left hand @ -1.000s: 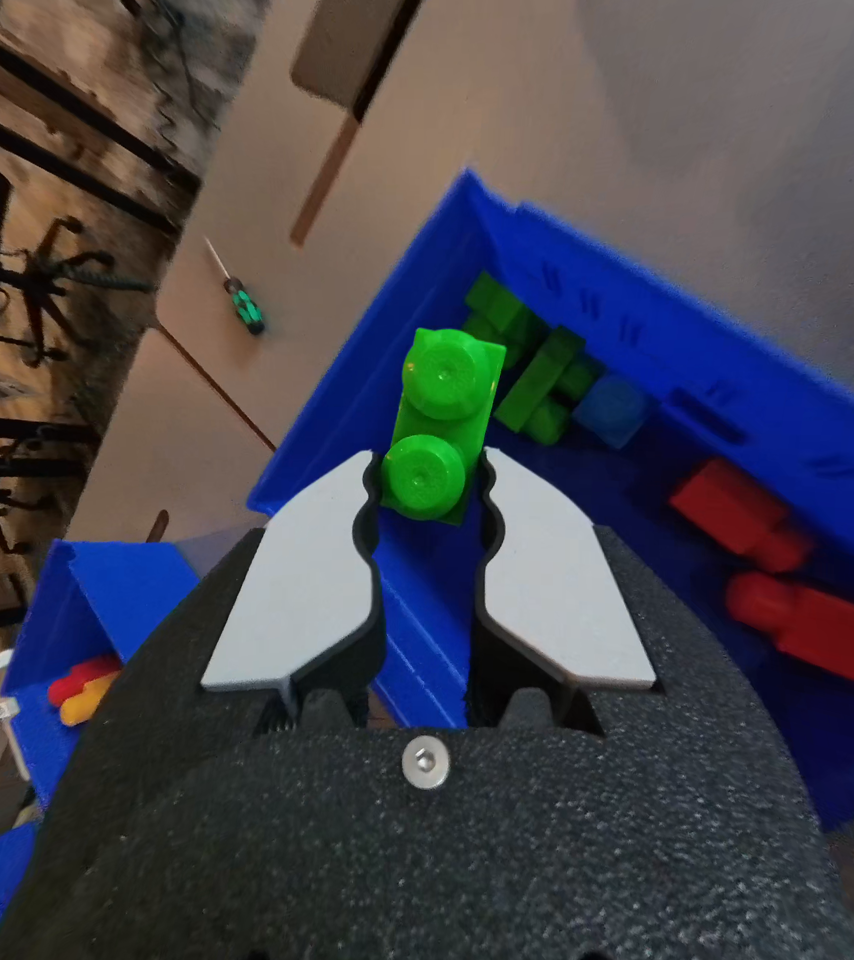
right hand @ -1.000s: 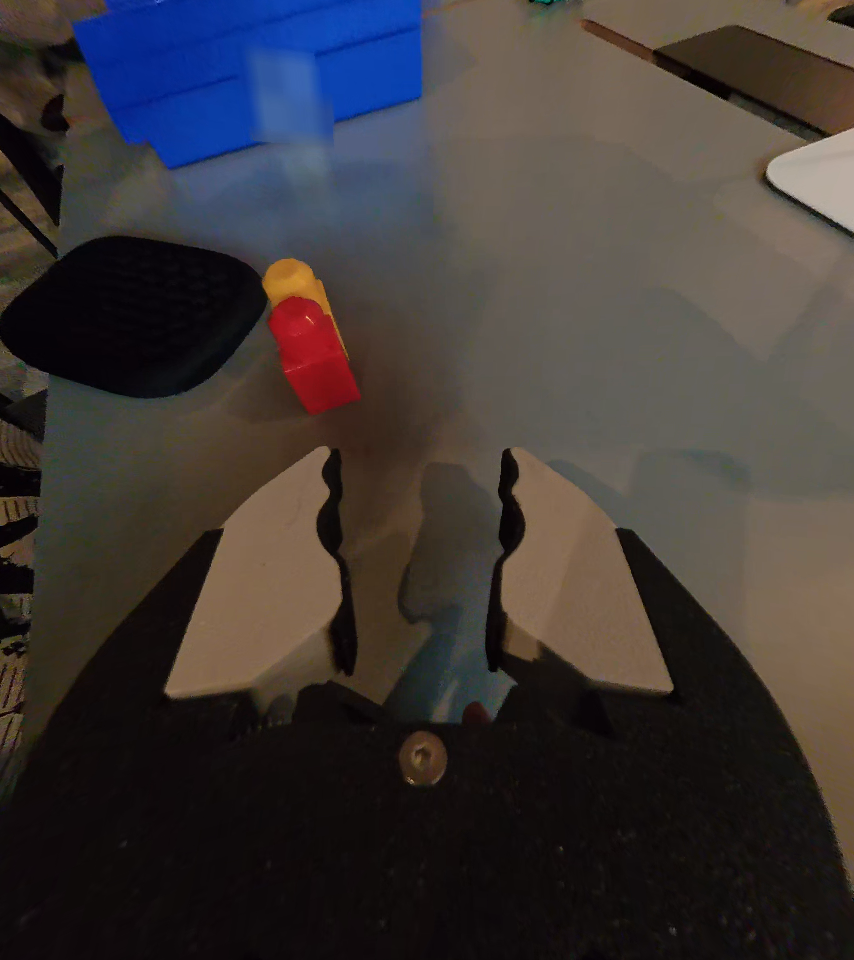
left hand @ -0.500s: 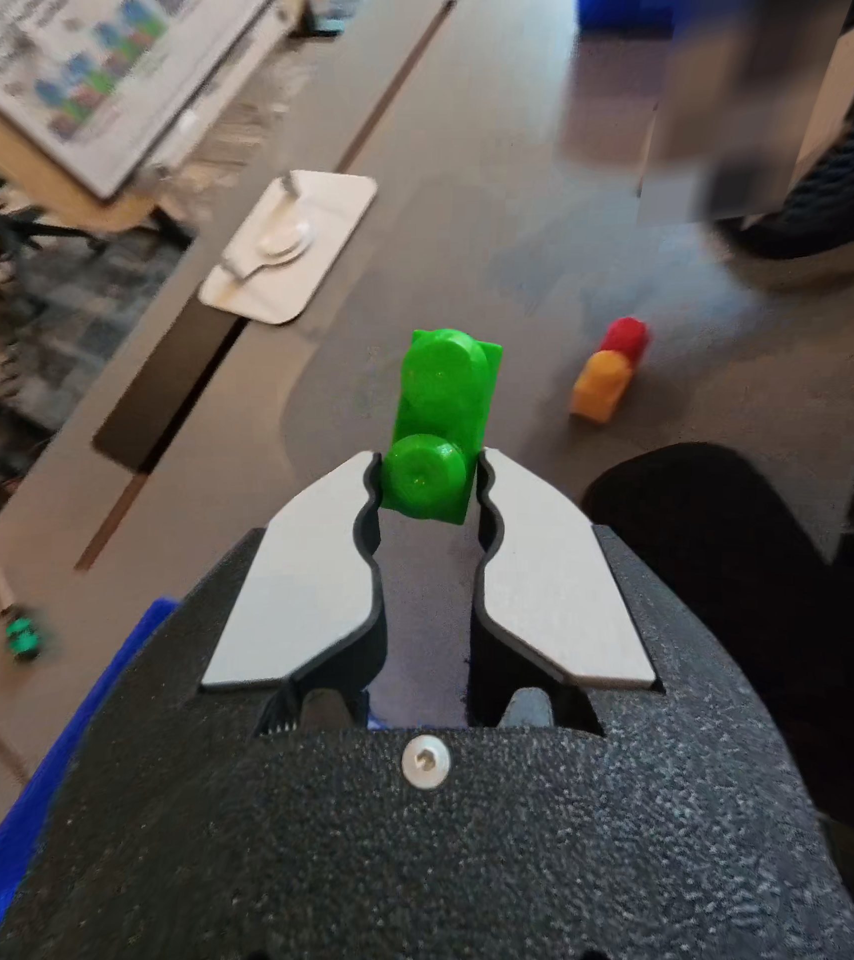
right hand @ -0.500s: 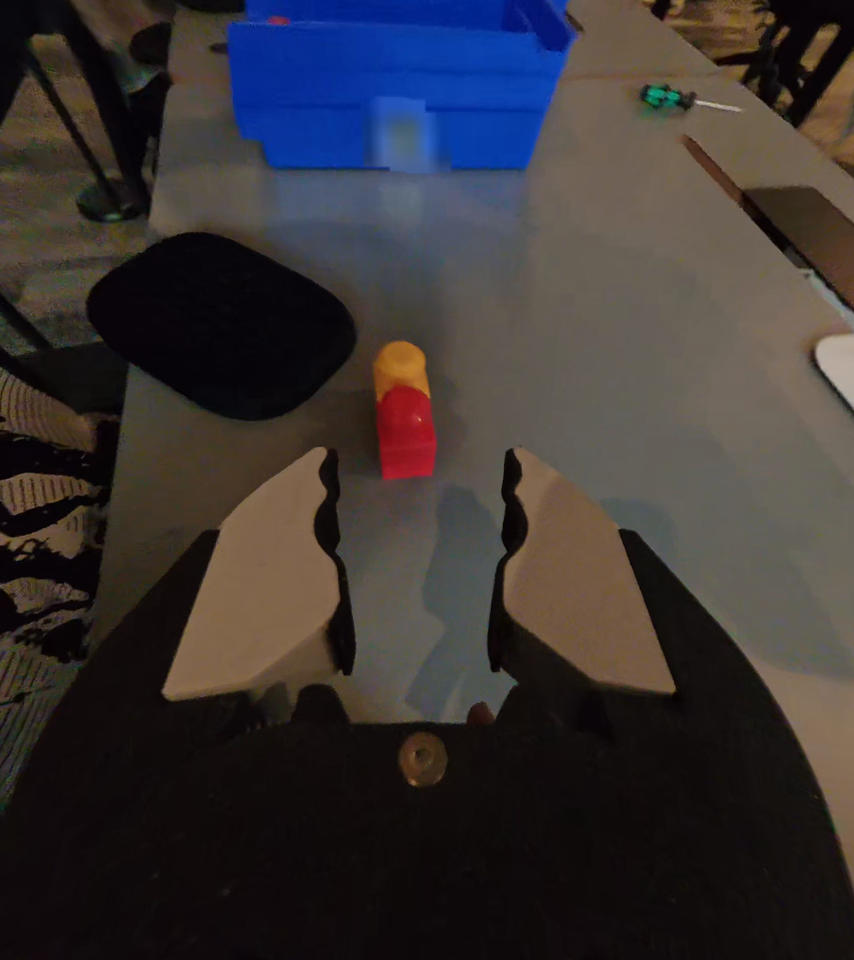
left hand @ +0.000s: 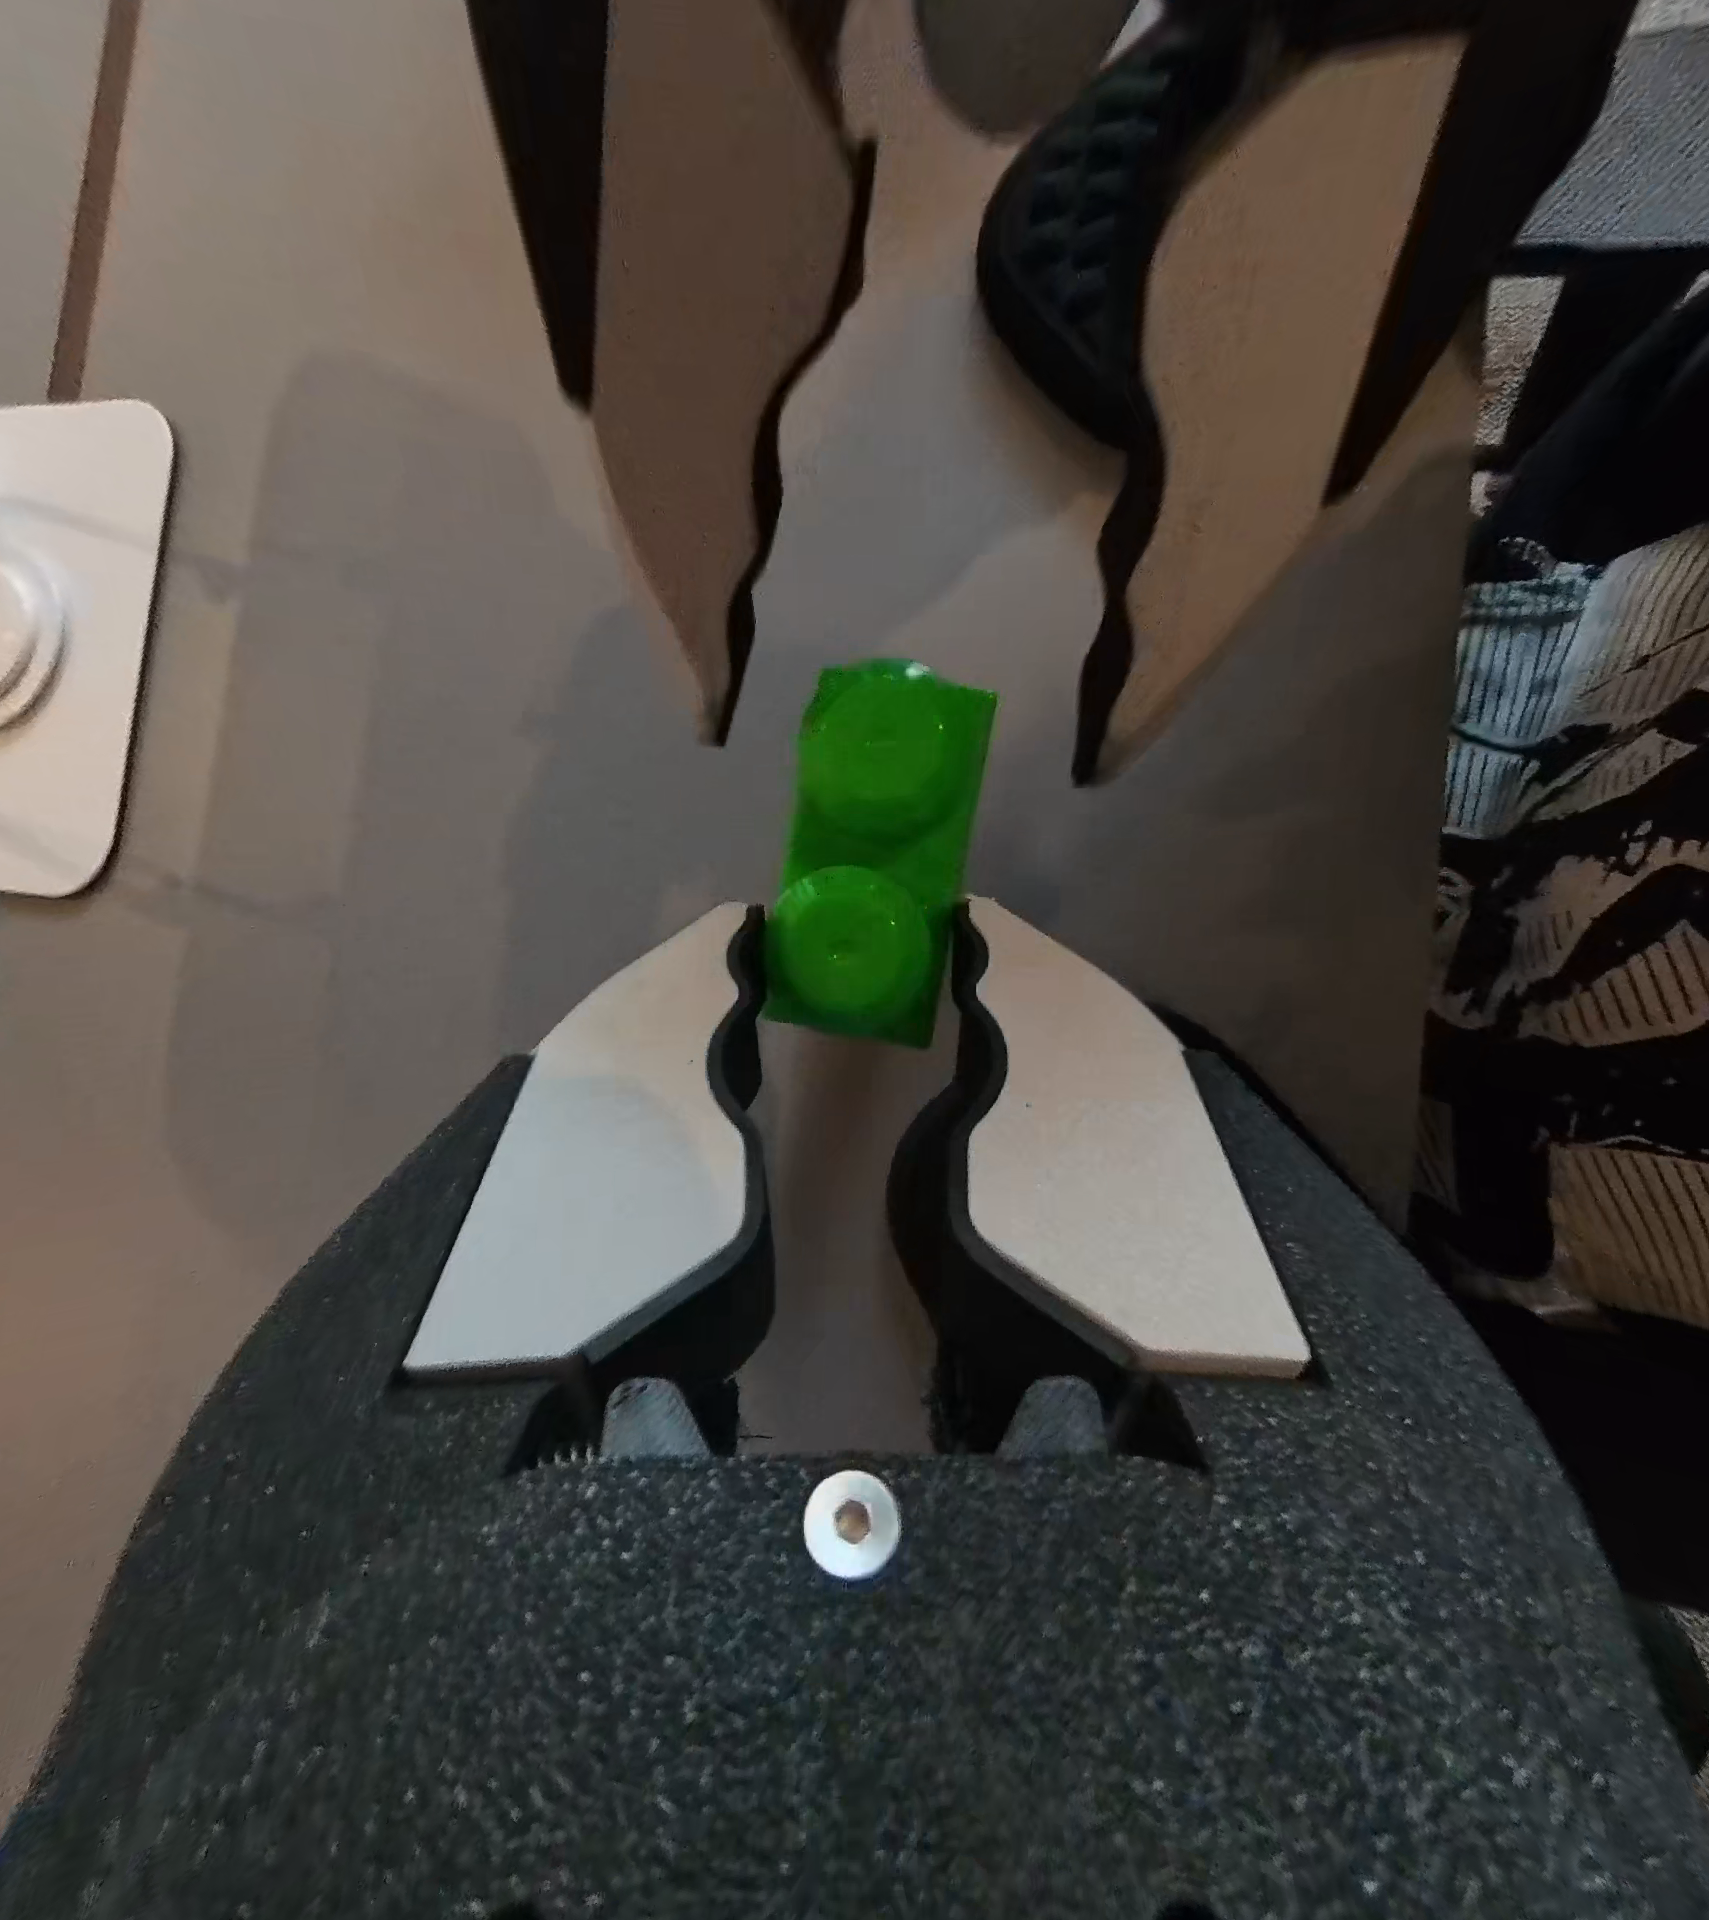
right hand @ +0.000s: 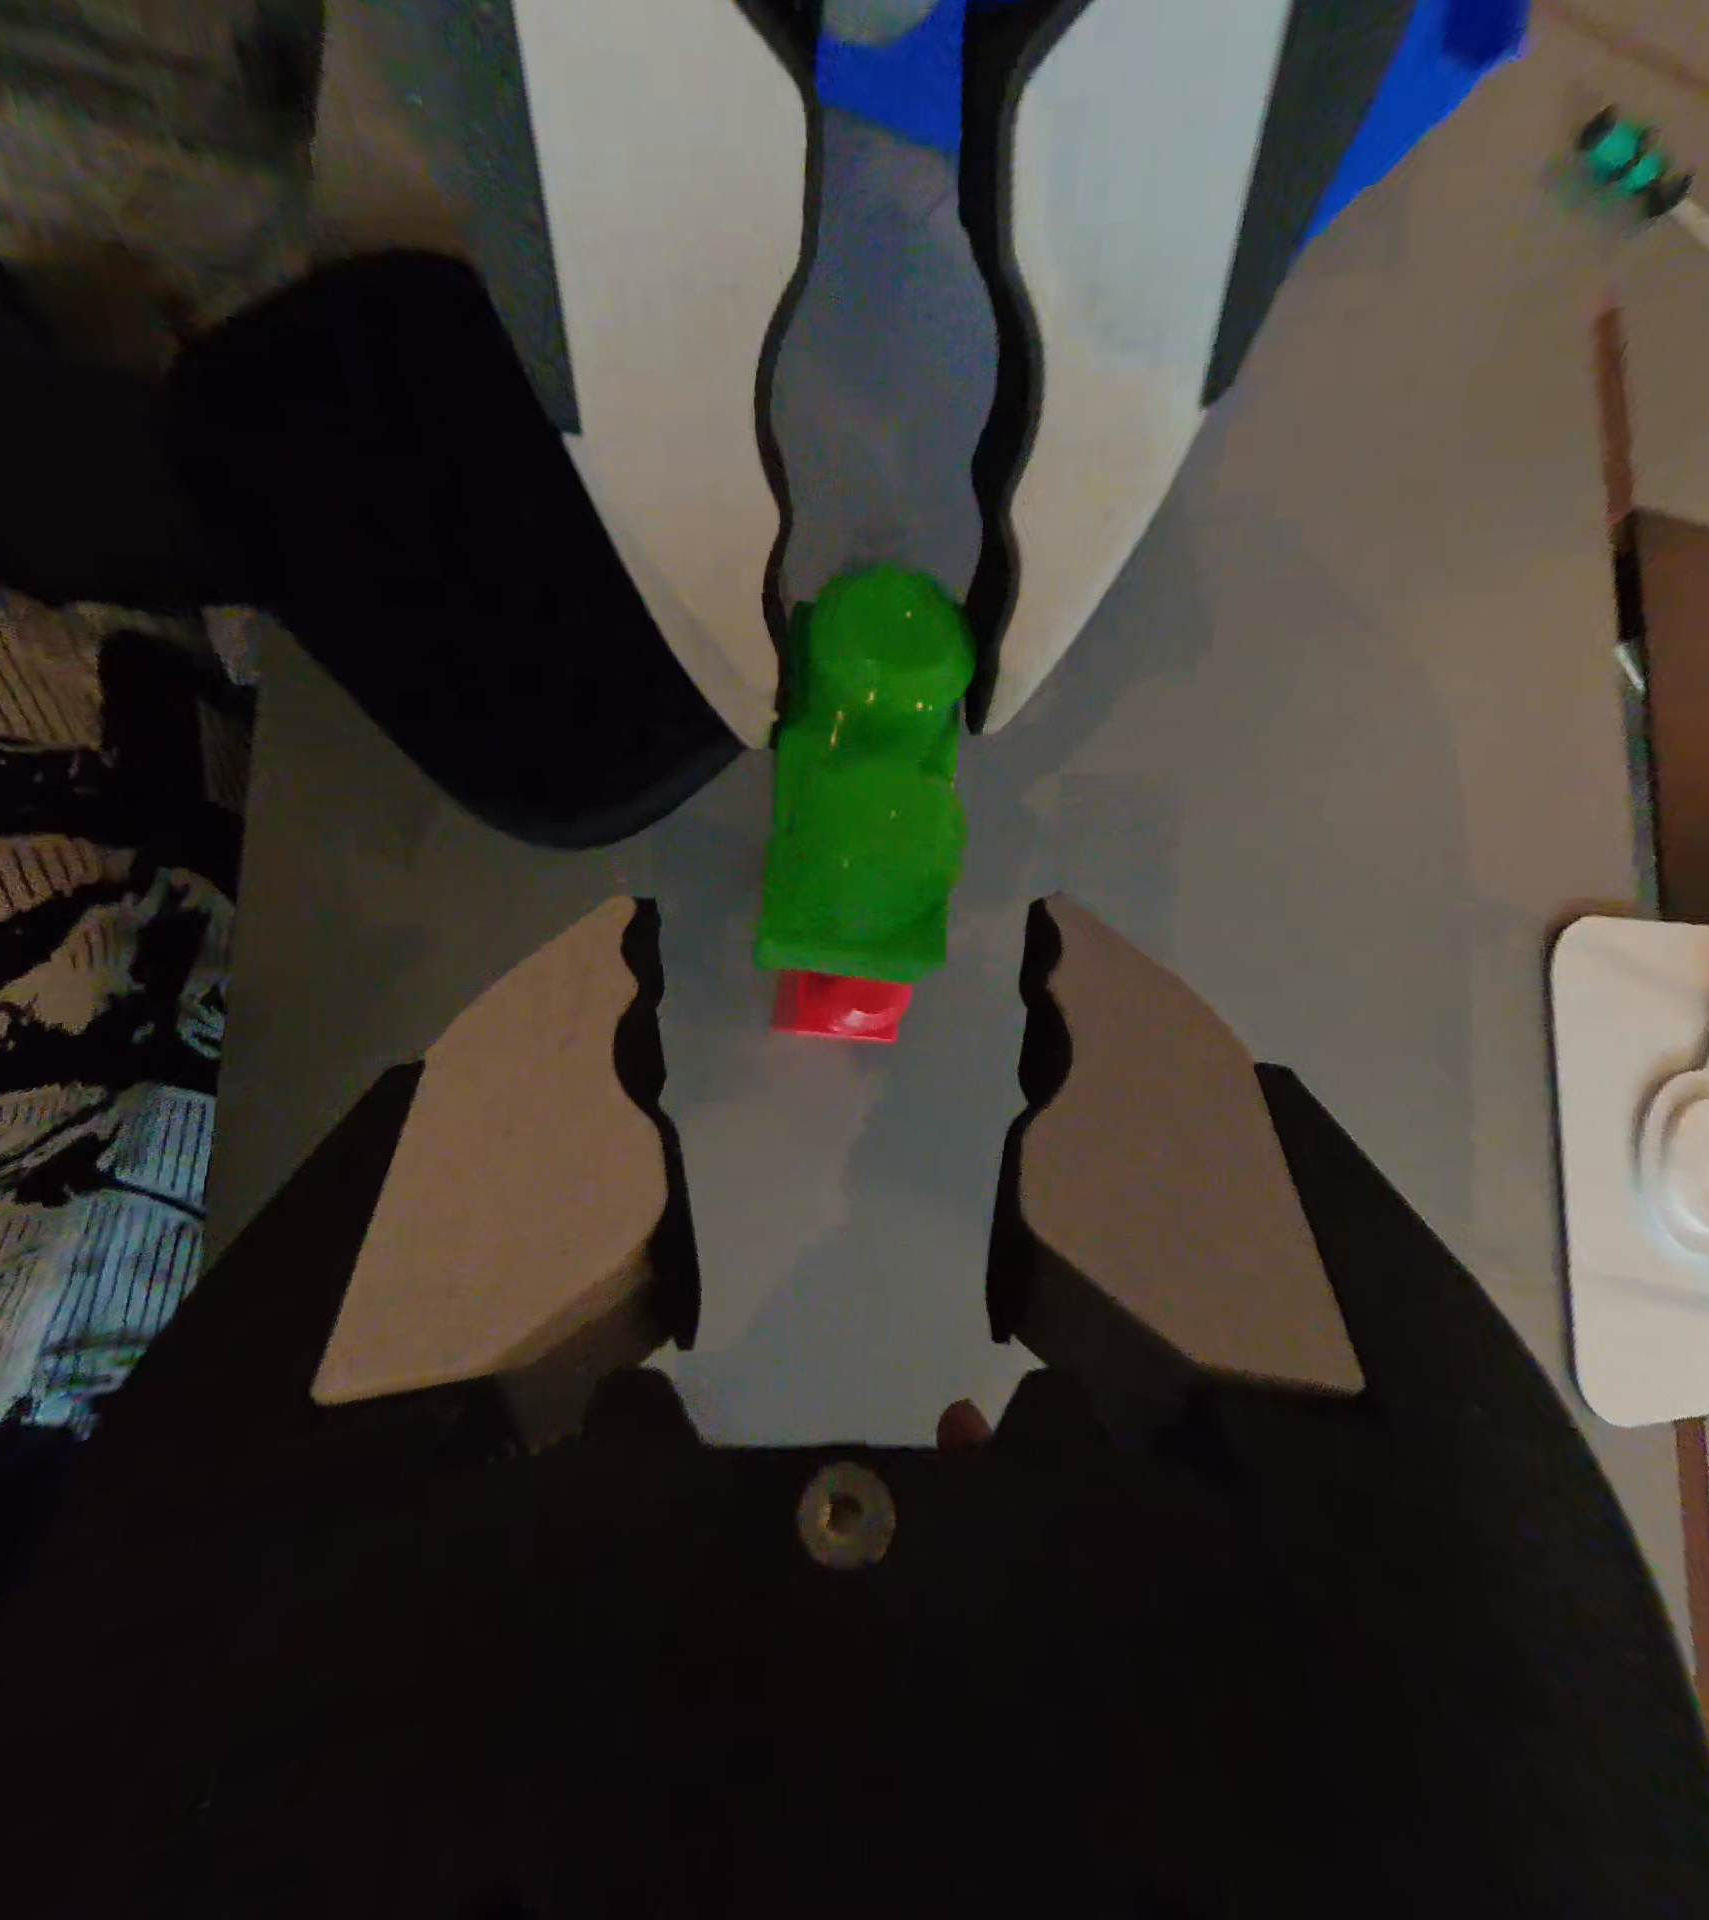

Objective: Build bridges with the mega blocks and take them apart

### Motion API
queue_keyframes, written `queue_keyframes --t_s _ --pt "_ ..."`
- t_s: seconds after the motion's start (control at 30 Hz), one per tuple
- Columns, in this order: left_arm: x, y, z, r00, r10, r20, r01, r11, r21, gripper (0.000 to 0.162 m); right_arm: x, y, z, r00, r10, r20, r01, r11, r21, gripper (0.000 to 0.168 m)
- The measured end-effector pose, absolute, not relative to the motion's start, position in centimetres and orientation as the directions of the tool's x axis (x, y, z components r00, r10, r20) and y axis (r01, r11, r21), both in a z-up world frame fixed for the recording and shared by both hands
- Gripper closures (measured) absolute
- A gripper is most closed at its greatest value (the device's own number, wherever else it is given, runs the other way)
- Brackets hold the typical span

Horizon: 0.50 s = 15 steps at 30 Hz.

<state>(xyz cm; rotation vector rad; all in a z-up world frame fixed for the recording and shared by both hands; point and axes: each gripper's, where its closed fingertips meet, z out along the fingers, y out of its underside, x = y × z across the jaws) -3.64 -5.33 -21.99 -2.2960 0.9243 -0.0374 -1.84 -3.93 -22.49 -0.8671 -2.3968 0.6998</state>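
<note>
Over the grey table, mid-frame, my left gripper pinches the green block above the red block, right gripper spread; misaligned pressing could topple it.

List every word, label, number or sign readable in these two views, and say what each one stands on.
None can be read in either view.
The green block in the left gripper, the red block, the blue bin and the white plate show no print.
The patterned fabric bears black strokes, not writing.
</note>
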Motion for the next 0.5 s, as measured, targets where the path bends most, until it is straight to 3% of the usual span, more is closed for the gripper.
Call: queue_keyframes --t_s 0.1,0.17,0.27,0.33,0.5 --pt "-3.0 -5.1 -21.8 0.743 -0.637 -0.205 -0.612 -0.521 -0.595 0.127 -2.3 -3.8 -23.4 -0.678 0.676 0.288 0.453 0.693 -0.561 0.109" --pt "-2.9 -5.0 -21.5 0.743 -0.637 -0.207 -0.607 -0.51 -0.61 0.128 -2.3 -4.0 -23.4 -0.685 0.669 0.289 0.44 0.696 -0.568 0.129" --pt "-2.5 -5.1 -20.8 0.738 -0.64 -0.214 -0.589 -0.455 -0.667 0.128 -2.1 -4.2 -22.7 -0.693 0.673 0.259 0.407 0.661 -0.63 0.131" --pt "-1.8 -5.3 -19.9 0.739 -0.645 -0.195 -0.536 -0.388 -0.75 0.115 -1.8 -4.5 -21.7 -0.709 0.67 0.22 0.363 0.615 -0.7 0.131" --pt "-0.2 -5.8 -17.3 0.762 -0.642 -0.085 -0.264 -0.188 -0.946 0.104 -0.3 -4.4 -19.8 -0.757 0.647 0.092 0.328 0.498 -0.803 0.132"
